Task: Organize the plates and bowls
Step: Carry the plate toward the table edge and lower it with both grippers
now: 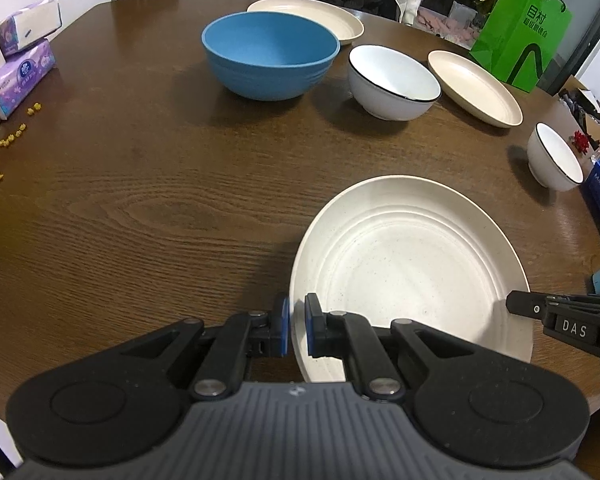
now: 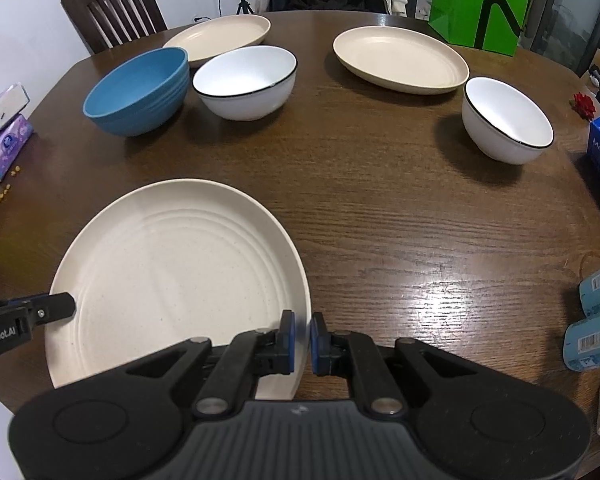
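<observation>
The left tool [image 1: 296, 330] has its blue-padded fingers [image 1: 285, 326] clamped on the left rim of a round cream speckled plate with ringed grooves [image 1: 412, 264], one pad outside the rim and one inside. The right tool [image 2: 302, 340] is clamped in the same way on the plate's opposite rim, its black tip also showing at the right edge of the left wrist view. The plate lies between the two tools, over the near part of the dark brown wood-grain worktop [image 1: 148, 184]; whether it touches the wood cannot be told. Beyond the left tool, well apart, stands a large blue ribbed bowl [image 1: 270, 54], and just to its right a white bowl with a thin black rim [image 1: 394, 80]. Behind the blue bowl lies a flat cream plate [image 1: 312, 16], and to the right of the white bowl another cream plate [image 1: 476, 88], tilted in this view. Ahead of the right tool and off to its right stands a second white black-rimmed bowl [image 2: 506, 120], apart from the others. At the far edge beyond it a green paper bag [image 2: 480, 0] stands upright. Far to the left of the left tool, purple tissue packs [image 1: 20, 72] are stacked at the worktop's edge, with small yellow bits [image 1: 14, 134] scattered near them.
</observation>
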Tool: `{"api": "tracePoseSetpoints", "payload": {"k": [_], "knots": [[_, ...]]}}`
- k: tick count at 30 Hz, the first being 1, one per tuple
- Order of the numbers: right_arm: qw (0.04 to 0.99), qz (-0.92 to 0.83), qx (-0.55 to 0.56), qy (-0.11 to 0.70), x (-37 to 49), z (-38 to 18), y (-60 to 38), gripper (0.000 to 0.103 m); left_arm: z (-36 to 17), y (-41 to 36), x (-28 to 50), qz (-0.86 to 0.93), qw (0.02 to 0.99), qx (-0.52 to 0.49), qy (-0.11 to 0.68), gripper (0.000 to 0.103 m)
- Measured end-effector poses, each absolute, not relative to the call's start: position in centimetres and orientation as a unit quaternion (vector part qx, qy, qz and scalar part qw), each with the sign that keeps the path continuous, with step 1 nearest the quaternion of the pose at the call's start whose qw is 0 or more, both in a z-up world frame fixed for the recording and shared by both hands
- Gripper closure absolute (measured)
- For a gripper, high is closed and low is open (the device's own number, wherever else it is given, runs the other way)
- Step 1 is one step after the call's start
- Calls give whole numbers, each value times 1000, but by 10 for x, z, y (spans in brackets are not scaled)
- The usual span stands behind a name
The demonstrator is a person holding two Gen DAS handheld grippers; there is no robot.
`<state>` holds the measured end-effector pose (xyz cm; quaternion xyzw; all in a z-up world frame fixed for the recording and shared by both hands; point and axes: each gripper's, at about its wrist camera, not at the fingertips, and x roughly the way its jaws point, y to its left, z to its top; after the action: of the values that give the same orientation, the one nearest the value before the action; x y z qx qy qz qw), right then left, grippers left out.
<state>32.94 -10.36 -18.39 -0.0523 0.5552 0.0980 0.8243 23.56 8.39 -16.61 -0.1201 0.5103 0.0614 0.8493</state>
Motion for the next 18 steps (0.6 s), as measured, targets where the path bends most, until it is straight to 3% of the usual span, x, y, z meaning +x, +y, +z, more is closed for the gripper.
{"api": "tracePoseSetpoints", "payload": {"k": [18], "knots": [[819, 88, -61, 564, 329, -208, -104, 95, -189, 81, 244, 59, 837, -124, 530, 95]]}}
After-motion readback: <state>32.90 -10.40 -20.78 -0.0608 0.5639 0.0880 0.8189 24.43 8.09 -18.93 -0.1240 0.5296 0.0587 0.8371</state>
